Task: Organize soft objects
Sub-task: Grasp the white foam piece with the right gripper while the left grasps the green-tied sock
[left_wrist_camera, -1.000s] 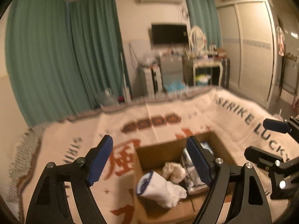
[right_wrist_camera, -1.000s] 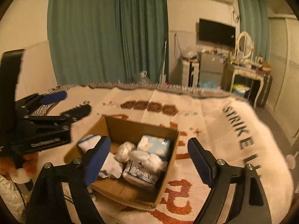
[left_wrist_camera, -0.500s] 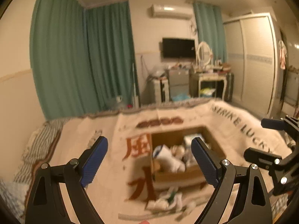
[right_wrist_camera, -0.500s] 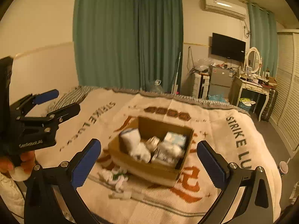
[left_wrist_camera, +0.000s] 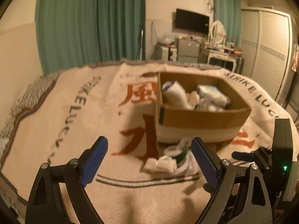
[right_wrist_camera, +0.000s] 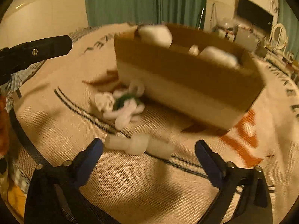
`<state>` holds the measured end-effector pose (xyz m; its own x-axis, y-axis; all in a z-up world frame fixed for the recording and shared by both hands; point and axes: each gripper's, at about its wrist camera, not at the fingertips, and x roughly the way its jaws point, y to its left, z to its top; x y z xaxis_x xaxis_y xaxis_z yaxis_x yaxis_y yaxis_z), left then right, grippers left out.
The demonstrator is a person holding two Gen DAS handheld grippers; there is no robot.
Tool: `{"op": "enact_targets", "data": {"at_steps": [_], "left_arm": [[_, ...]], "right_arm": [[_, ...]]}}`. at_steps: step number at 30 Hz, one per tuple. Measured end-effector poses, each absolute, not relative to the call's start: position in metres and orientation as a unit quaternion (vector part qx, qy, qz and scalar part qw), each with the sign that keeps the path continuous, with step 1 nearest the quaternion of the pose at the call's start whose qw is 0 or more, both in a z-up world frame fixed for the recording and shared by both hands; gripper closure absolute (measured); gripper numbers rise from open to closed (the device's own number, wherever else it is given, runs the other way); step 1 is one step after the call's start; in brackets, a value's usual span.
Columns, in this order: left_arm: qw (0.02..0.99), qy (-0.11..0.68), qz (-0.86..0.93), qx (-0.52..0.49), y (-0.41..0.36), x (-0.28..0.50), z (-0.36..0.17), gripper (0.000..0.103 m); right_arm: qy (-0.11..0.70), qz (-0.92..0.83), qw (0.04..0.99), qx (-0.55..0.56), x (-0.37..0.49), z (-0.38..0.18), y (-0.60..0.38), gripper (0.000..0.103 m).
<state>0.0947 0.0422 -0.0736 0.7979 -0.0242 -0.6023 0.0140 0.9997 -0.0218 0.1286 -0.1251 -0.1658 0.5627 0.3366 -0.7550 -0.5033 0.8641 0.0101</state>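
Observation:
A cardboard box [left_wrist_camera: 201, 117] holding several white soft bundles [left_wrist_camera: 175, 93] stands on the printed blanket [left_wrist_camera: 78, 115]; it also shows in the right wrist view [right_wrist_camera: 186, 69]. A white and green sock pile [left_wrist_camera: 173, 158] lies in front of the box, also in the right wrist view [right_wrist_camera: 121, 102]. A white rolled sock [right_wrist_camera: 138, 145] lies just ahead of my right gripper [right_wrist_camera: 148, 155], which is open and empty, low over the blanket. My left gripper [left_wrist_camera: 149, 158] is open and empty, with the sock pile near its right finger.
The bed blanket fills both views. Green curtains [left_wrist_camera: 89, 24], a TV [left_wrist_camera: 192, 21], a dressing table [left_wrist_camera: 222, 54] and a wardrobe [left_wrist_camera: 271, 52] stand behind the bed. The other gripper shows at the right edge of the left wrist view [left_wrist_camera: 280, 149].
Both grippers have pulled back from over the box and dropped low toward the near blanket. The sock pile and rolled sock now lie close ahead. Both stay open.

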Motion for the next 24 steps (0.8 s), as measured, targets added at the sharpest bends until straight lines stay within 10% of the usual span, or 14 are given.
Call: {"op": "enact_targets", "data": {"at_steps": [10, 17, 24], "left_arm": [[0.93, 0.367, -0.011, 0.005, 0.036, 0.103, -0.115, 0.011], [0.927, 0.374, -0.016, 0.024, 0.029, 0.098, -0.117, 0.011], [0.926, 0.377, -0.019, 0.014, 0.03, 0.09, -0.114, 0.011]], "right_arm": [[0.433, 0.266, 0.854, -0.11, 0.146, -0.199, -0.107, 0.022], [0.433, 0.289, 0.85, -0.082, 0.139, -0.196, -0.115, 0.065], [0.414, 0.289, 0.863, -0.035, 0.131, -0.183, -0.135, 0.07]]}}
